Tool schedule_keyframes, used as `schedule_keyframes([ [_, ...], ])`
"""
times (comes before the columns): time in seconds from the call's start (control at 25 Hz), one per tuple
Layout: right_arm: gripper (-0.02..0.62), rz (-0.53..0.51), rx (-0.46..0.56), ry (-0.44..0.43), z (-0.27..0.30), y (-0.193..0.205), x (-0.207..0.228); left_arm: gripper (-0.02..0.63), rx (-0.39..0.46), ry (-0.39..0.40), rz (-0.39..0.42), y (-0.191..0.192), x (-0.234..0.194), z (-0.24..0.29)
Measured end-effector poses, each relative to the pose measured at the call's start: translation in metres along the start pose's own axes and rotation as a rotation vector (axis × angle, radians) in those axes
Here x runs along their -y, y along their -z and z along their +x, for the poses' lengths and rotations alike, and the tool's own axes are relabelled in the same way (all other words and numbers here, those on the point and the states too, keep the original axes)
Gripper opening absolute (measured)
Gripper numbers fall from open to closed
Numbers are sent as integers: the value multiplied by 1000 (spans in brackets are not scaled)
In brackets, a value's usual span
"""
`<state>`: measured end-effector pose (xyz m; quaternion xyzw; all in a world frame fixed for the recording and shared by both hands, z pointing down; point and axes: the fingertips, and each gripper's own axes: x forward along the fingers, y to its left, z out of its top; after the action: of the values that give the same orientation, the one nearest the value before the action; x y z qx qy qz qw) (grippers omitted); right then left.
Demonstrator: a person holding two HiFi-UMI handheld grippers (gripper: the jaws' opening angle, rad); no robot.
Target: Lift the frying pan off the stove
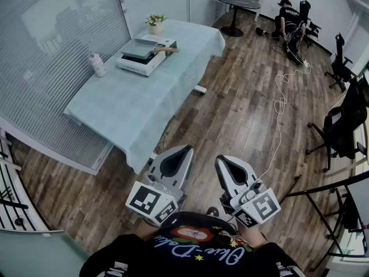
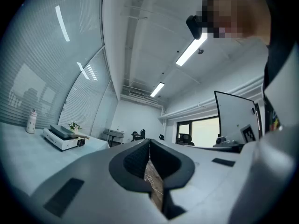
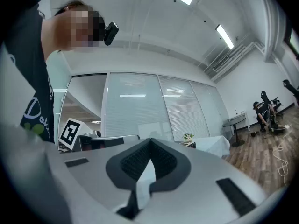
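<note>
Wooden floor (image 1: 193,126) lies open between table (image 1: 132,108) edge and left gripper (image 1: 180,157).

blue-clothed bench (image 1: 130,111): 11 o'clock | white box stove (image 1: 137,64): on bench's far end | grey flat frying pan (image 1: 140,48): on stove | white bottle (image 1: 98,65): stove's 9 o'clock | potted plant (image 1: 154,23): behind stove

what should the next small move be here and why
Probably step toward the table, before any reach. The left gripper and right gripper are both shut, empty and close to the body, while the frying pan sits on the stove at the table's far end, seemingly out of reach.
</note>
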<state>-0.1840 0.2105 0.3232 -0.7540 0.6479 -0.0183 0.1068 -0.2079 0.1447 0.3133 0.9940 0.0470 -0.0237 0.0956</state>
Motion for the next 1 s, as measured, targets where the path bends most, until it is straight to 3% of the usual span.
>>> schedule_keyframes([
  [0.72, 0, 53, 34, 4, -4, -5, 10, 6, -21, 5, 29, 1, 6, 8],
  [1.0, 0, 66, 1, 13, -14, 4, 16, 6, -43, 9, 25, 9, 13, 13],
])
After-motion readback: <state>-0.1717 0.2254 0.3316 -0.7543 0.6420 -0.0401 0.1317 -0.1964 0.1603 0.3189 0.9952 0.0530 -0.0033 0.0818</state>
